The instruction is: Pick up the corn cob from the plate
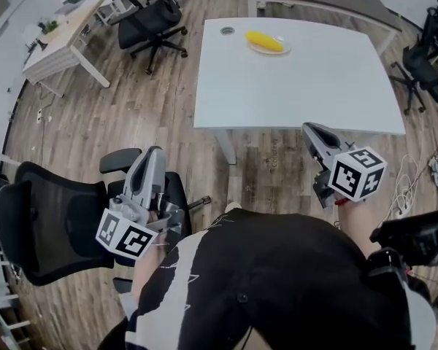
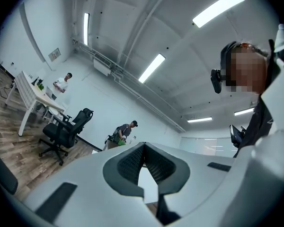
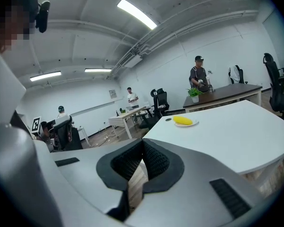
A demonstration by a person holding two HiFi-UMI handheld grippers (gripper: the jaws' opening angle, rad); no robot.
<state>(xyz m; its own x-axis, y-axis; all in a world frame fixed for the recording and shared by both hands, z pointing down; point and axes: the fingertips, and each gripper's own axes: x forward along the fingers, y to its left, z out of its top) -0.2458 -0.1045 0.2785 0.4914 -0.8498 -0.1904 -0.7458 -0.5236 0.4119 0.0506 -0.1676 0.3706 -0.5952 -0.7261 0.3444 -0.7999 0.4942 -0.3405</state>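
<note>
A yellow corn cob (image 1: 265, 41) is seen lying on a small white plate (image 1: 285, 49), which is set near the far edge of the white bench (image 1: 299, 86). The right gripper (image 1: 312, 128) is held just before the near edge of the bench and is pointed toward it; its fingers (image 3: 128, 162) are closed on nothing. The left gripper (image 1: 155, 153) is held over a black office chair (image 1: 51, 217), well apart from the bench, and its fingers (image 2: 130, 162) are also pressed together, empty. A wide stretch of open bench surface is found between the near edge and the plate.
</note>
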